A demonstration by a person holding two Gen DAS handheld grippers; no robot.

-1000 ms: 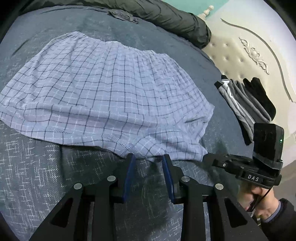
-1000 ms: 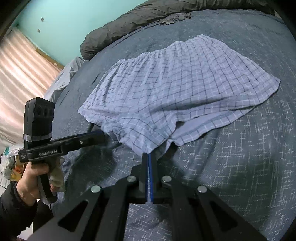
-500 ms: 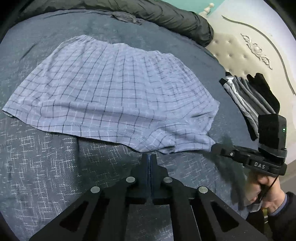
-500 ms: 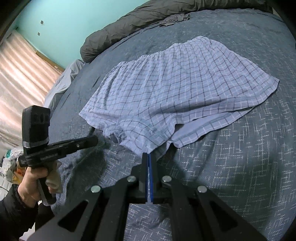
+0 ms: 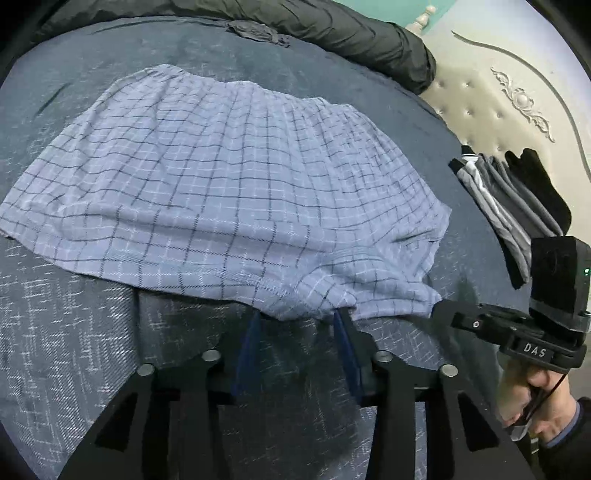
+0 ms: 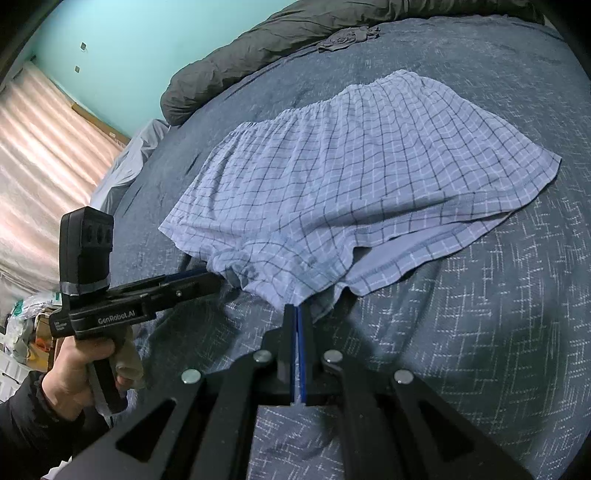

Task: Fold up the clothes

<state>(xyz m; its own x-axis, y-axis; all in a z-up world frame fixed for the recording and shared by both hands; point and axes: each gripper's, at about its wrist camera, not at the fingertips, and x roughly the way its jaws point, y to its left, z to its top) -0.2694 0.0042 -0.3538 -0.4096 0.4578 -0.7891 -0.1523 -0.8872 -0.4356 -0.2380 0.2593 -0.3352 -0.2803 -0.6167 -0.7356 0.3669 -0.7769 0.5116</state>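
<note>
Light blue checked shorts (image 5: 236, 192) lie spread on the dark blue bedspread (image 5: 74, 332), waistband at the far side. In the left wrist view my left gripper (image 5: 297, 319) sits at the near hem. Its jaws are opening, and a fold of the hem lies between the blue pads without being pinched. In the right wrist view my right gripper (image 6: 297, 312) is shut on the shorts (image 6: 369, 177) at the near hem edge. My left gripper (image 6: 216, 277) shows at the left leg hem, held by a hand. My right gripper (image 5: 441, 310) shows at the hem's right corner.
A dark grey duvet (image 5: 351, 33) is bunched along the far side, with a small crumpled dark garment (image 5: 255, 31) in front of it. A stack of folded grey and black clothes (image 5: 517, 206) lies at the right by the cream headboard (image 5: 517, 92). The bed's left edge (image 6: 122, 173) drops off.
Half a second ago my left gripper's jaws were together just short of the hem. Now they stand apart with the hem fold between them. The right gripper has kept still.
</note>
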